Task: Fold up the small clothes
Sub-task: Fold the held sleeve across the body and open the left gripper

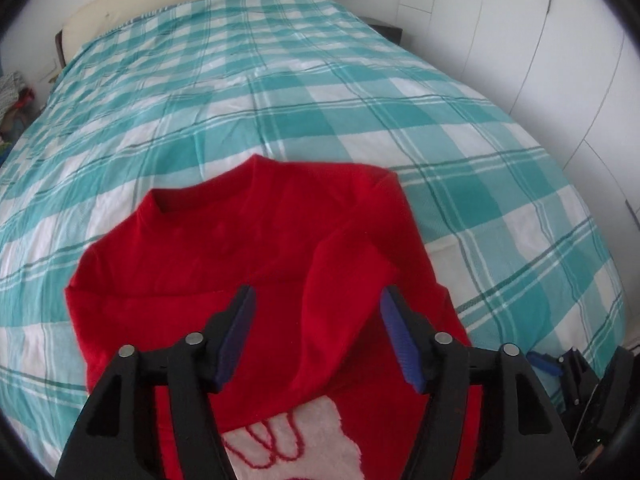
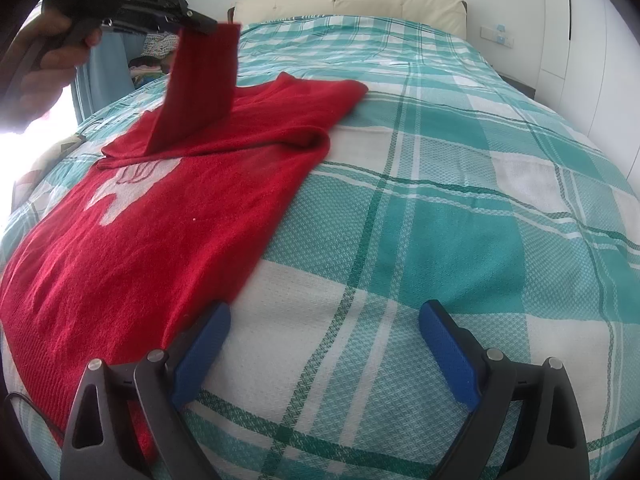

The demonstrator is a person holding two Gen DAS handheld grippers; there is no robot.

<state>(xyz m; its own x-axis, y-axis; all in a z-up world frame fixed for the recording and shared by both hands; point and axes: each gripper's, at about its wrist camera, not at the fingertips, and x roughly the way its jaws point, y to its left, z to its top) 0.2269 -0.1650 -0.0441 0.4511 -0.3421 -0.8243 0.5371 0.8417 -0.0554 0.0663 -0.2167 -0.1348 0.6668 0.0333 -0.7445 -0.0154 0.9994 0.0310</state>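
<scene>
Writing: I see one line of print on the body of the left gripper (image 2: 120,4) in the right wrist view, too blurred to read. The red sweater (image 2: 160,216) bears a white motif (image 1: 304,440) with red outlines and no lettering.

Left gripper (image 1: 316,300): jaws spread. A raised sleeve (image 1: 340,272) runs between its fingers, and the sweater body lies below and ahead.

Right gripper (image 2: 324,320): jaws spread over the checked bedcover (image 2: 440,220), nothing between them. The sweater lies left of it, its edge just beside the left finger.

Only the right wrist view shows the sleeve (image 2: 200,84) standing up to the left gripper's tip, and the hand (image 2: 44,56) on its handle.
</scene>
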